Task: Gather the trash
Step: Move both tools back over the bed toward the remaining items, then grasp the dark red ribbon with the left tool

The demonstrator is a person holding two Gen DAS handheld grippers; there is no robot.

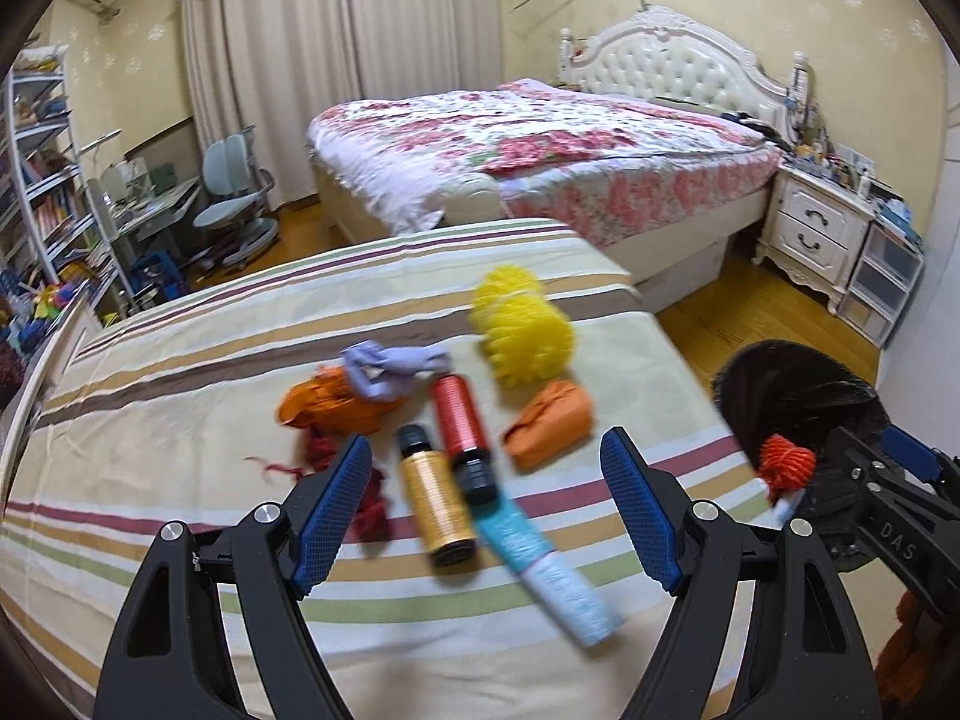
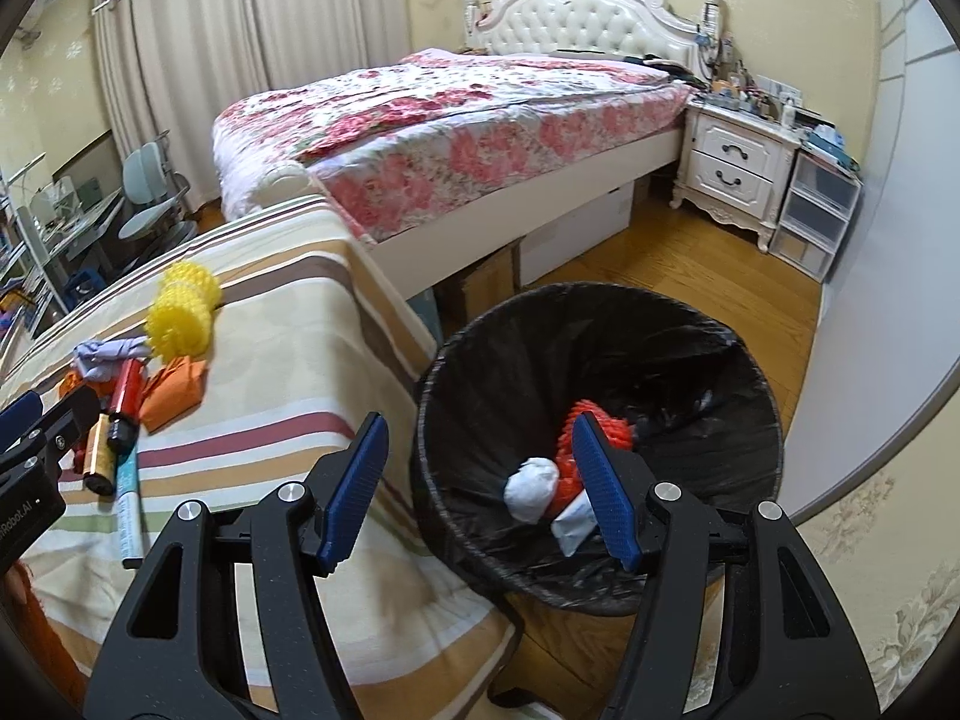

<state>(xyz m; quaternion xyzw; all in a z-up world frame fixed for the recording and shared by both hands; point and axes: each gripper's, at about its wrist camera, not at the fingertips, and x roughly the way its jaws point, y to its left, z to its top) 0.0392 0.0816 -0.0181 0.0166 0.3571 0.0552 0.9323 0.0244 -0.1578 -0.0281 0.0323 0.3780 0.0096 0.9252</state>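
A striped bedspread (image 1: pixel 180 420) holds scattered items: a gold bottle (image 1: pixel 435 498), a red bottle (image 1: pixel 459 417), a teal tube (image 1: pixel 540 558), two orange wrappers (image 1: pixel 549 423) (image 1: pixel 336 405), a purple cloth (image 1: pixel 393 366), yellow spiky balls (image 1: pixel 522 324) and dark red yarn (image 1: pixel 372 510). My left gripper (image 1: pixel 486 510) is open and empty, just above the bottles. My right gripper (image 2: pixel 480 492) is open and empty over the black-lined trash bin (image 2: pixel 600 360), which holds a red spiky ball (image 2: pixel 591 444) and white paper wads (image 2: pixel 531 489).
A floral bed (image 1: pixel 540 150) stands behind. A white nightstand (image 2: pixel 732 174) and plastic drawers (image 2: pixel 816 210) are at the right wall. A desk chair (image 1: pixel 231 204) and shelves (image 1: pixel 42 180) are at the left. Wooden floor (image 2: pixel 690 276) surrounds the bin.
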